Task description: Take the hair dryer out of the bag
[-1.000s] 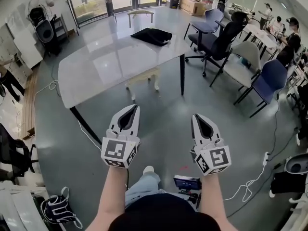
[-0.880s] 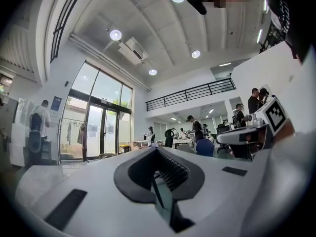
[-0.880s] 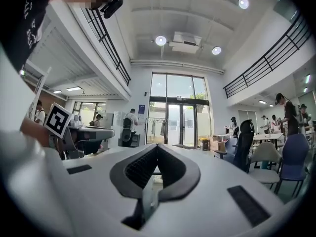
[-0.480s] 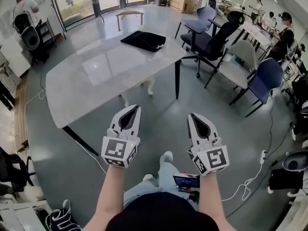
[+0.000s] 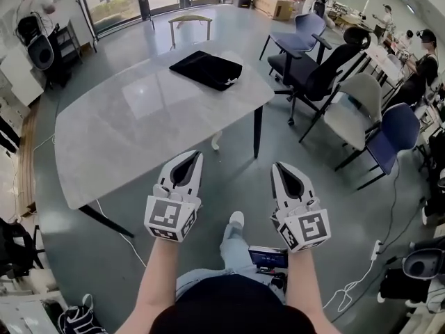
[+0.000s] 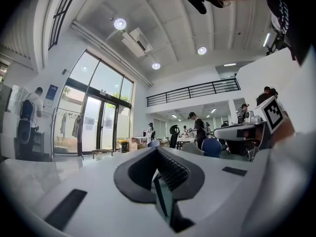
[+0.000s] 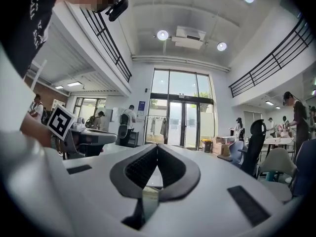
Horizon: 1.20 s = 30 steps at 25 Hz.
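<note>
Holds one tool in each hand, with both arms stretched out in front, side by side and a little apart. Grips the left tool [image 5: 194, 156] from behind, hand hidden by the left cube [image 5: 170, 219] with its square markers. Grips the right tool [image 5: 279, 165] the same way, behind the right cube [image 5: 304, 230]. Points both tools forward and level, with the tips leaning a little toward each other. Shows the left forearm [image 5: 156, 277] and the right forearm [image 5: 304, 284] bare and nearly straight. Presses the left tool's jaws tight together, with nothing between them. Presses the right tool's jaws together too, also with nothing held.
</note>
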Each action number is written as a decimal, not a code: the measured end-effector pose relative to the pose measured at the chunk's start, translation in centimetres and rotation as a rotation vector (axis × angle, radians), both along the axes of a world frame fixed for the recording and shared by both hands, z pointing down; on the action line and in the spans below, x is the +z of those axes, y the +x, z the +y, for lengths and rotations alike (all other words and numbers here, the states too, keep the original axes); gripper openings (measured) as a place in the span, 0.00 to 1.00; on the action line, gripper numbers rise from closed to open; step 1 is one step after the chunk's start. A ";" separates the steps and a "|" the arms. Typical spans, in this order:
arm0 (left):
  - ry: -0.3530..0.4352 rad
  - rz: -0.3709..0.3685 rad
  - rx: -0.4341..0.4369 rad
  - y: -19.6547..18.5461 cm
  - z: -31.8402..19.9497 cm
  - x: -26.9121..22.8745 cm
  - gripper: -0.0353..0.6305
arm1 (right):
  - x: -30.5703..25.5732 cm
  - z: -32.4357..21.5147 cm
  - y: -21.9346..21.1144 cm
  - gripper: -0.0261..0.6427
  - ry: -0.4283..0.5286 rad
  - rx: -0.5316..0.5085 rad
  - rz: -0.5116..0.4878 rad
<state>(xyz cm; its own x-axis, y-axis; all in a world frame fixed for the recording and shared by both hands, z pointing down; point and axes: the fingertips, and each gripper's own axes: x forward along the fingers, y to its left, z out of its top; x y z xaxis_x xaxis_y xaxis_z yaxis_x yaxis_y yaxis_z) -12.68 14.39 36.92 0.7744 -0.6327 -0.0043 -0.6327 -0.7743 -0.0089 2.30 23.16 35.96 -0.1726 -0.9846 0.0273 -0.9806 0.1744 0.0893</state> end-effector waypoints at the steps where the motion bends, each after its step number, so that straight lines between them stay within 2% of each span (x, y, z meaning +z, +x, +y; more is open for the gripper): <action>1: 0.003 -0.001 -0.007 1.2 -1.4 -0.1 0.07 | -0.1 -1.6 1.1 0.08 0.001 -0.011 0.003; 9: 0.034 -0.001 -0.066 9.3 -11.4 -2.8 0.07 | -1.9 -13.1 9.2 0.08 0.019 -0.094 -0.009; 13: 0.009 -0.026 -0.074 11.6 -14.5 -1.8 0.07 | -1.7 -17.0 11.7 0.08 0.013 -0.114 -0.026; 17: -0.030 -0.067 -0.101 12.7 -17.7 0.0 0.07 | 0.4 -20.2 12.9 0.08 -0.036 -0.134 -0.039; 21: -0.055 -0.104 -0.092 14.1 -21.8 1.9 0.07 | 1.9 -24.4 13.8 0.08 -0.062 -0.148 -0.040; 30: -0.182 -0.157 -0.111 15.9 -32.6 6.5 0.07 | 2.6 -36.2 14.6 0.08 -0.094 -0.179 -0.007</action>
<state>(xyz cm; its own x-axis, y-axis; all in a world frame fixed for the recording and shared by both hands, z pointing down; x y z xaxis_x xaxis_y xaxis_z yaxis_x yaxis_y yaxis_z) 3.26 -18.17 43.46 0.6823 -0.6932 0.2323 -0.7158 -0.6980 0.0194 16.92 -13.01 38.56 -0.3455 -0.9313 0.1156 -0.9336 0.3536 0.0581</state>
